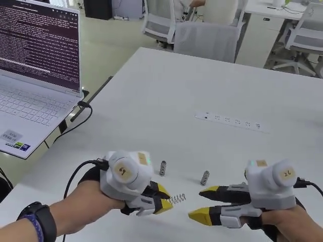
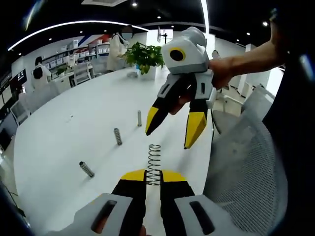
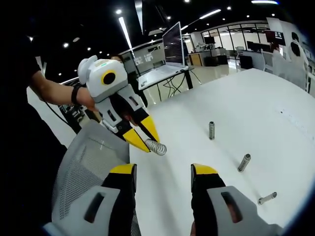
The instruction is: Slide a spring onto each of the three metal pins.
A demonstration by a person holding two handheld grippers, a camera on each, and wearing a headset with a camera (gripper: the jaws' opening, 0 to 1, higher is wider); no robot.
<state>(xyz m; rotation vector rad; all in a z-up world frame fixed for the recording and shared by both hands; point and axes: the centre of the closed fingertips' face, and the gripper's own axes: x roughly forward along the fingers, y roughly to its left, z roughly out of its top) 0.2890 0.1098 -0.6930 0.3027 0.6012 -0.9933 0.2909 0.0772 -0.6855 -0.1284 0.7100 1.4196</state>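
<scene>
My left gripper is shut on one end of a loose coil spring, which sticks out toward my right gripper. The right one stands open a short way from the spring's free end, holding nothing. In the left gripper view the spring rises from the closed jaws of the left gripper, with the open right gripper just beyond. Two pins wearing springs stand on the white table. A bare metal pin lies further right; it also appears as the bare pin.
An open laptop sits at the table's left edge with a black cable beside it. A white power strip lies mid-table. Office chairs stand past the far edge.
</scene>
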